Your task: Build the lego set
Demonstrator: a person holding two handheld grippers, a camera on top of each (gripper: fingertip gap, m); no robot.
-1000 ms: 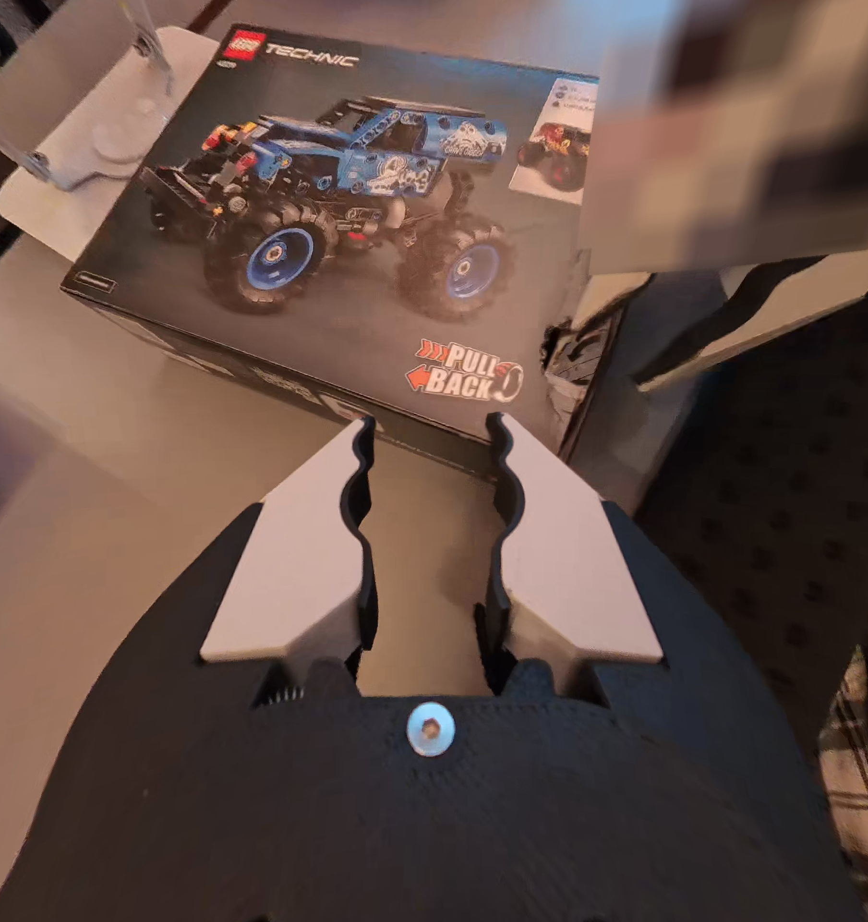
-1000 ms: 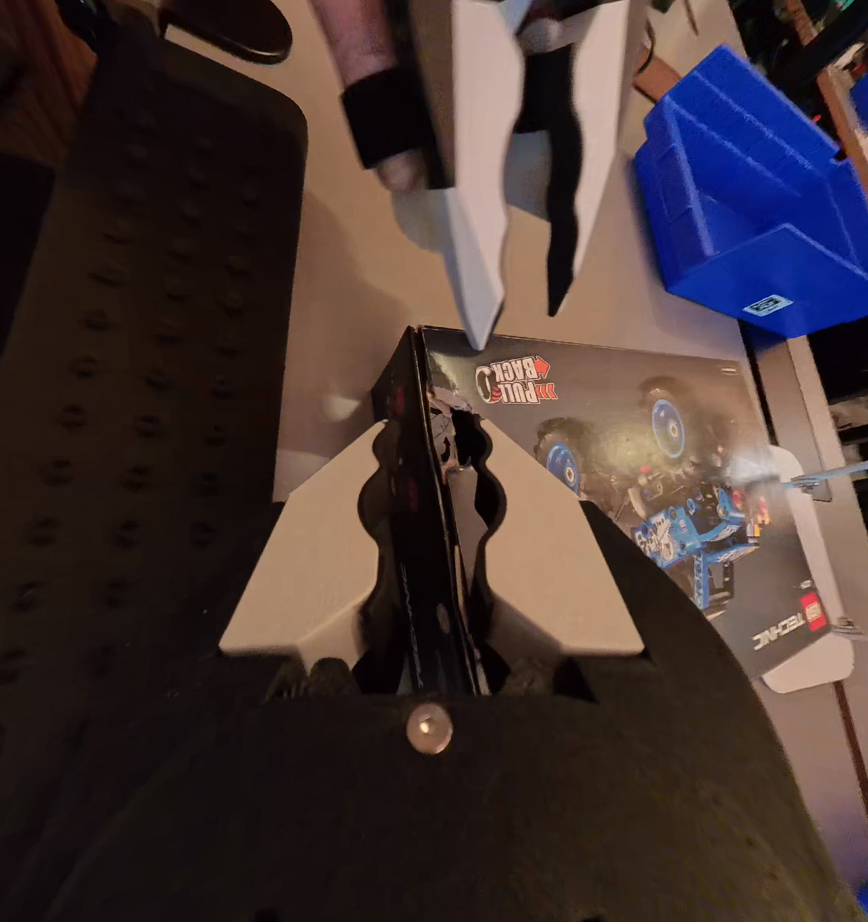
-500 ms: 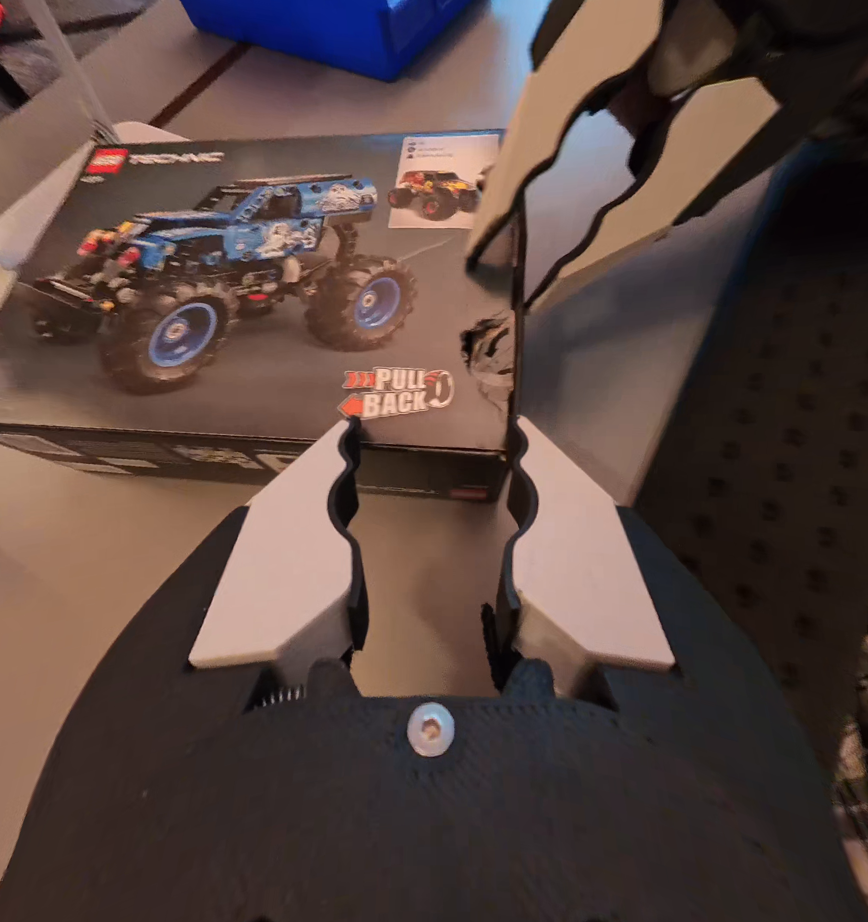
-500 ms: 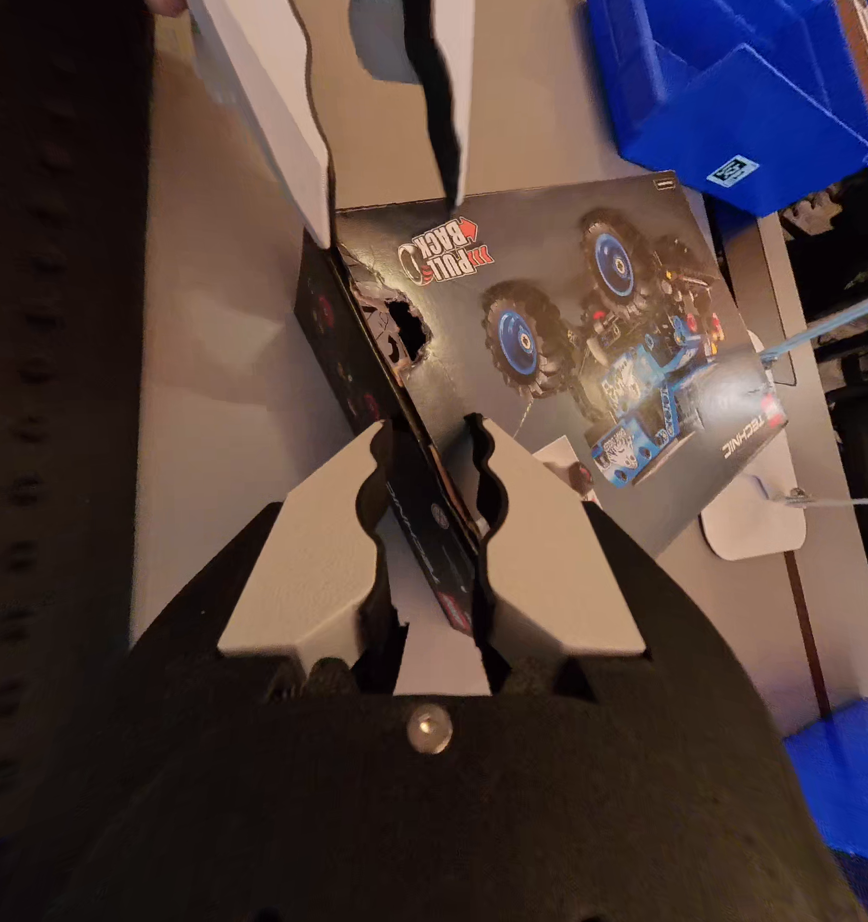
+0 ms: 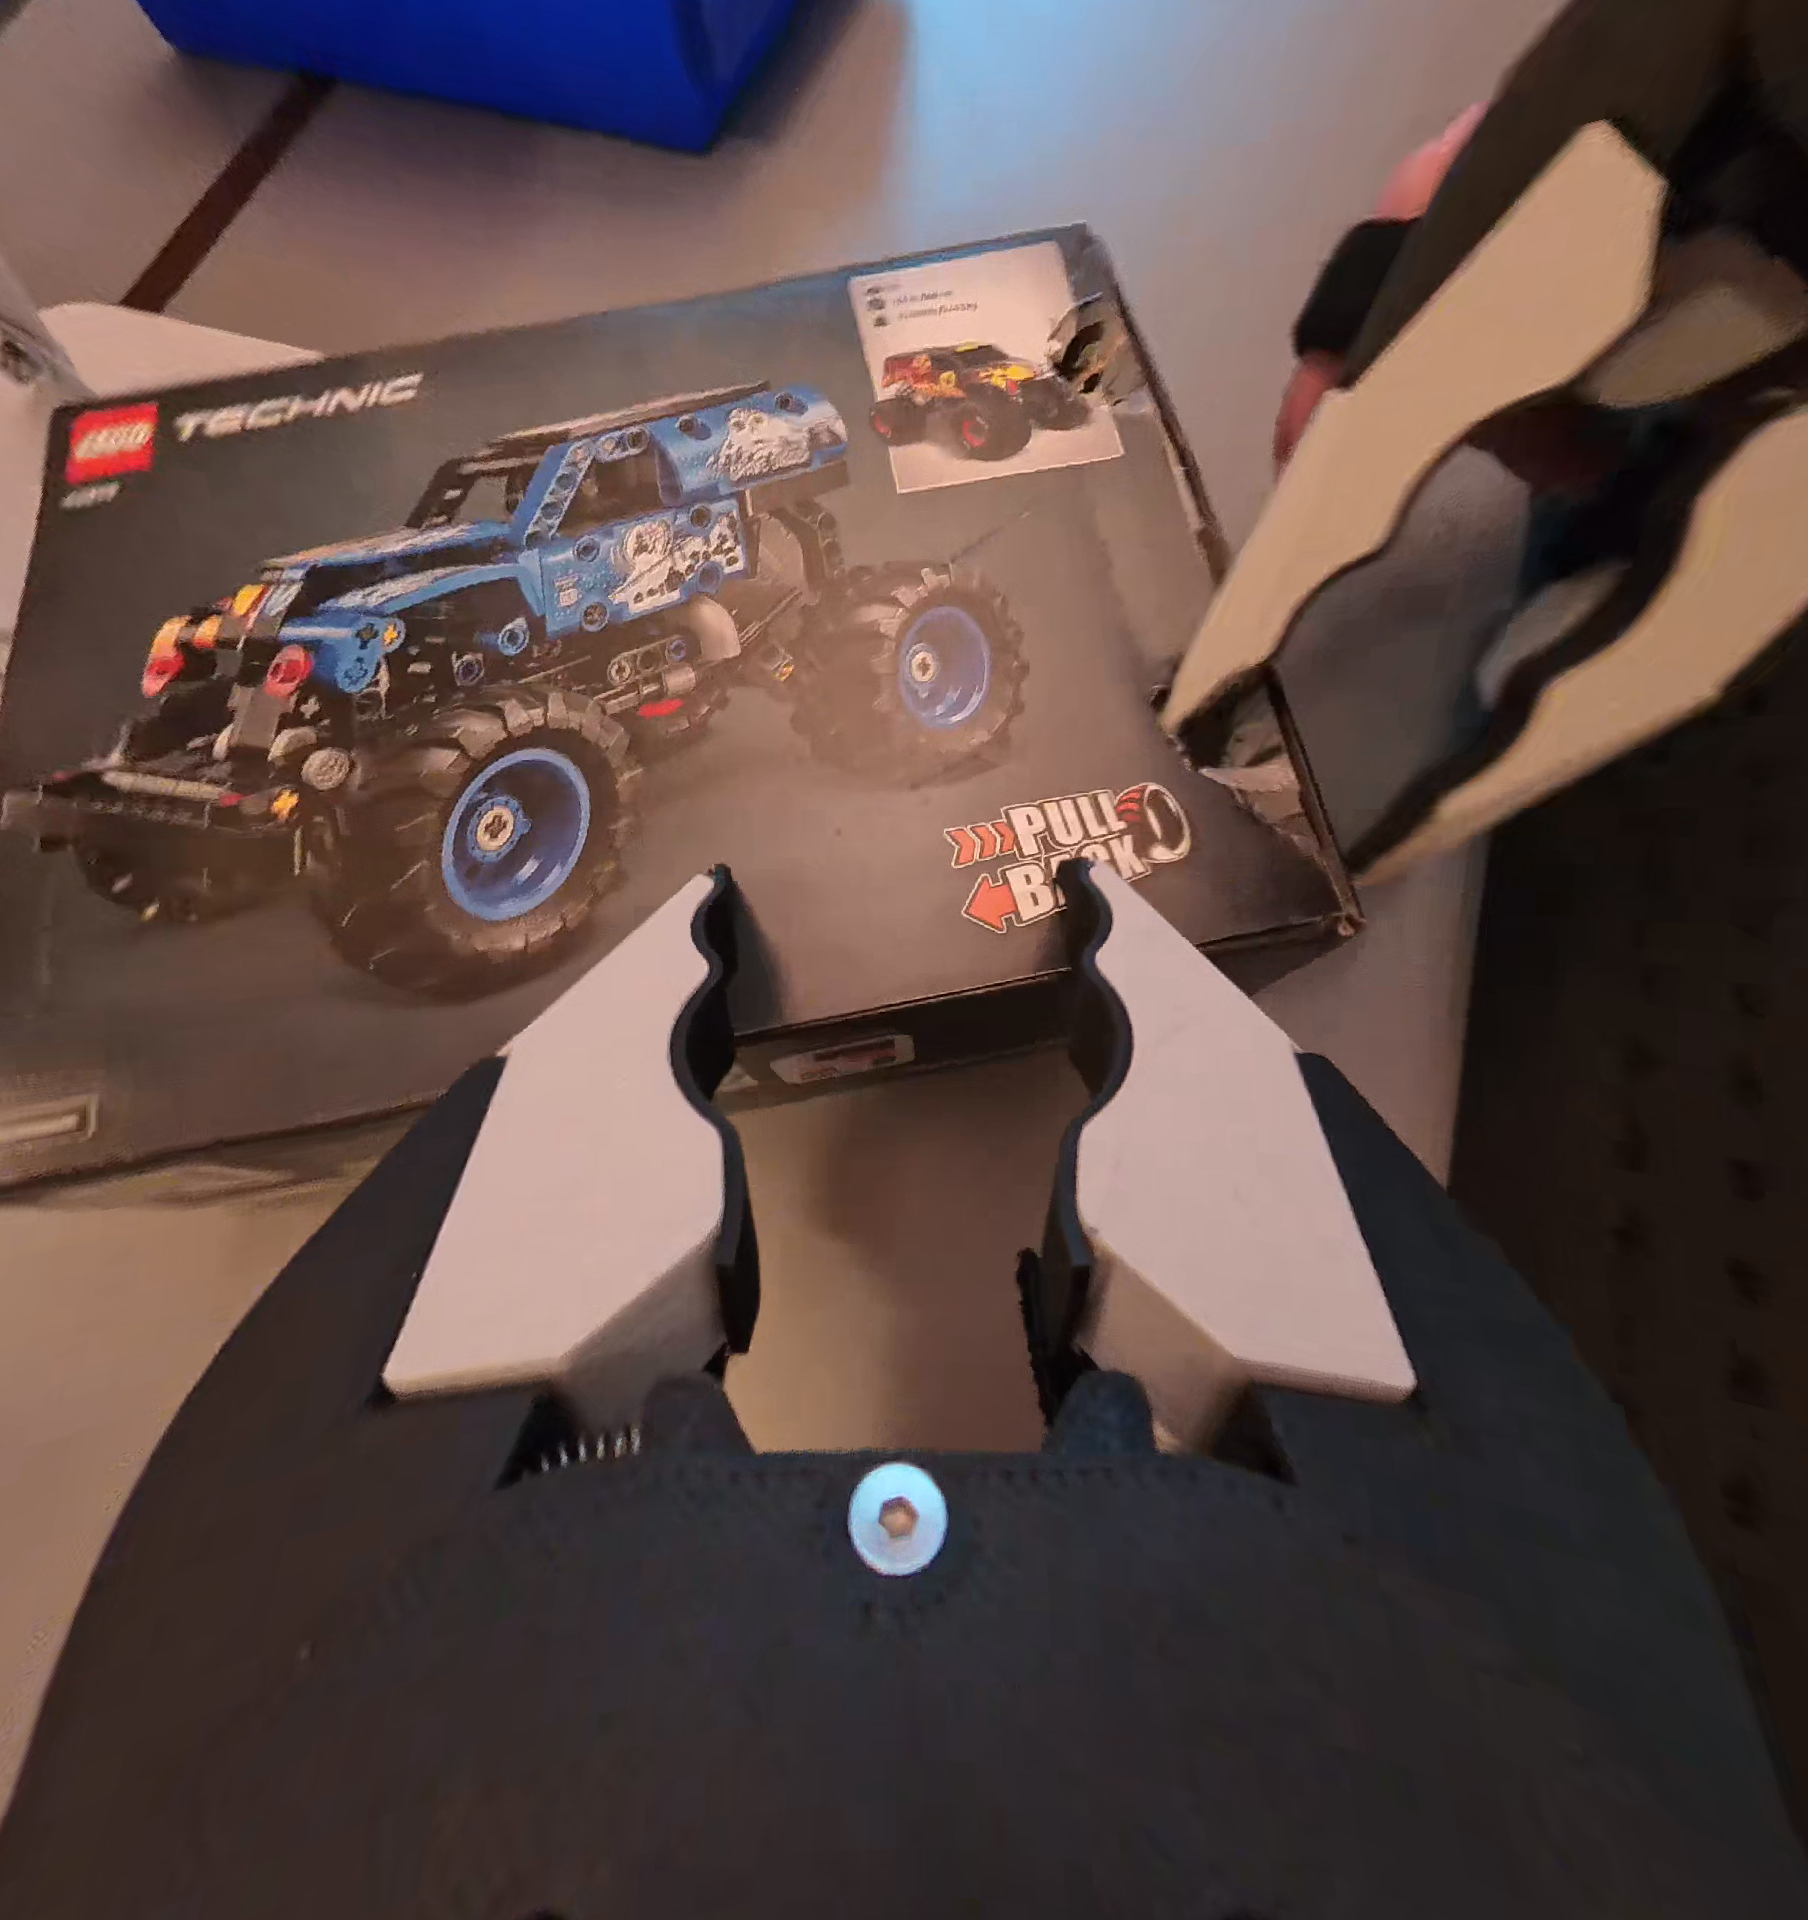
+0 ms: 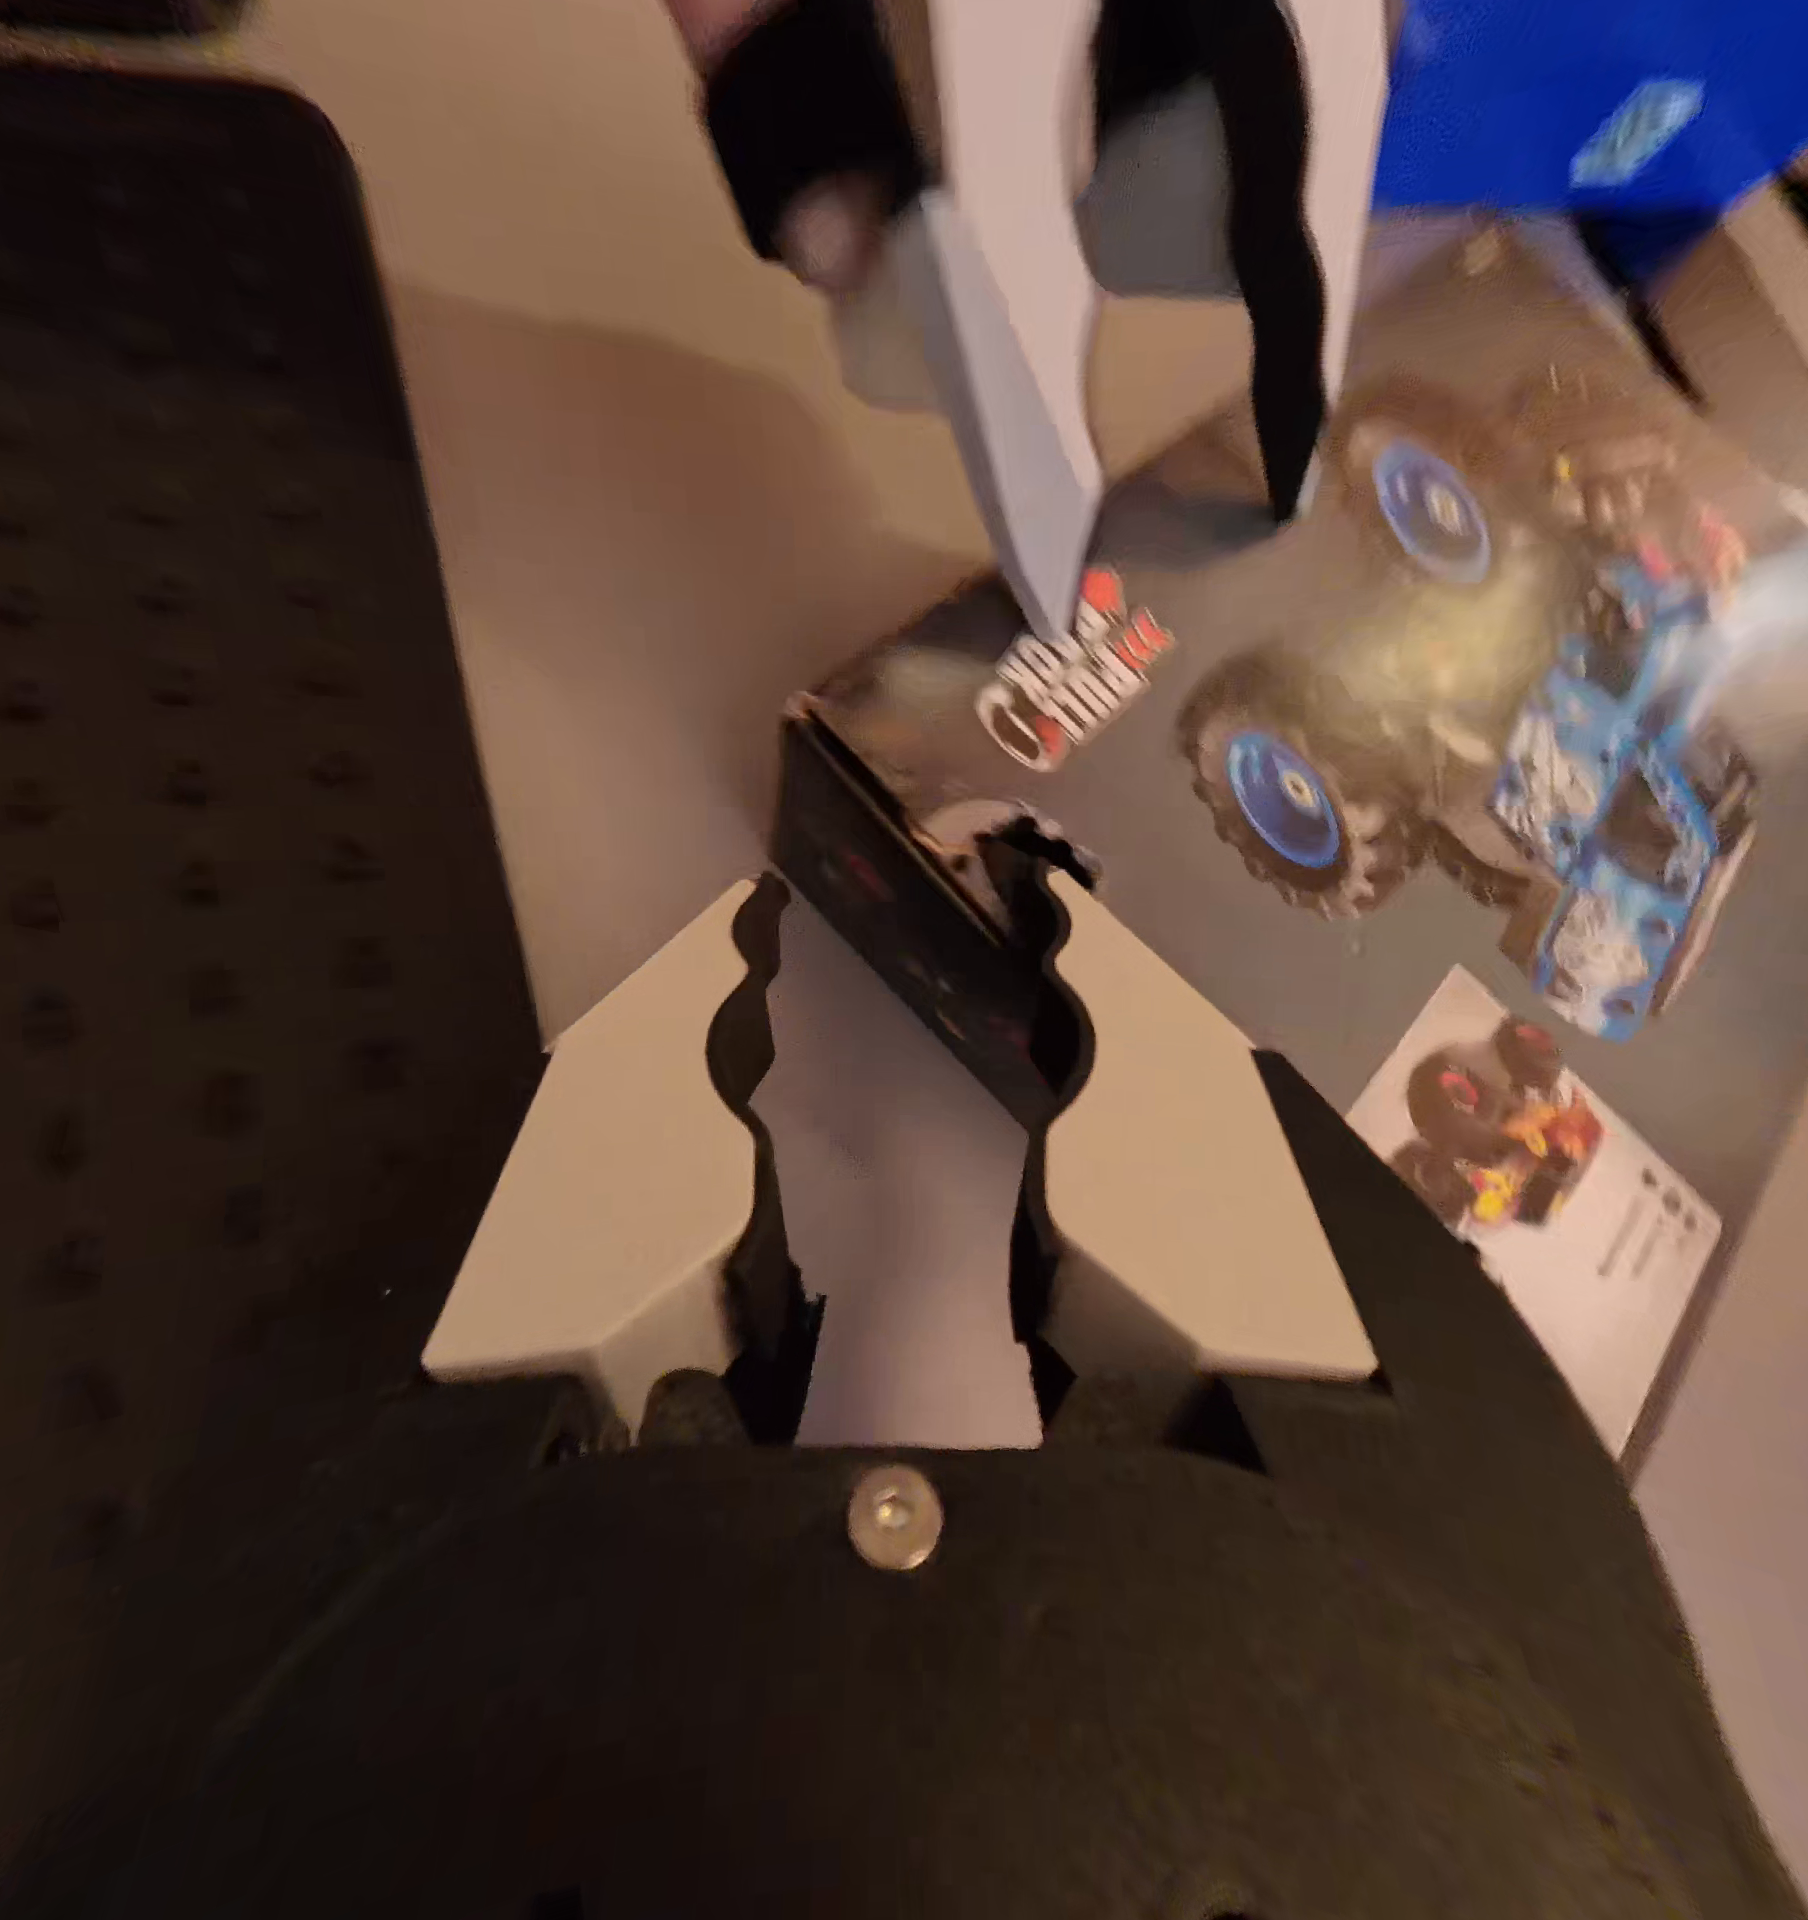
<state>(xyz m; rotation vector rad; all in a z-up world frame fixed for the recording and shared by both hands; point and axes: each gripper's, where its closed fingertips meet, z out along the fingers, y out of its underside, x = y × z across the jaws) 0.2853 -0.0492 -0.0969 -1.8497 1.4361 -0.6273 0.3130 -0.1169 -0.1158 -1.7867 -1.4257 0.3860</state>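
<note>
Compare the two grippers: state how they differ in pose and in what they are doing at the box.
The left gripper hangs open above the lego box's near edge, with nothing between its fingers. The right gripper reaches in from the torn short end; the end flap stands between its fingers, though no grip is clear. Both are open and share grey fingers with wavy black pads.

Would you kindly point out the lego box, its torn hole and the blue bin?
lego box (image 5: 671,831), left wrist view, printed lid.
torn hole (image 5: 1232,743), left wrist view, ragged right edge.
blue bin (image 5: 526,52), left wrist view, front wall.
</note>
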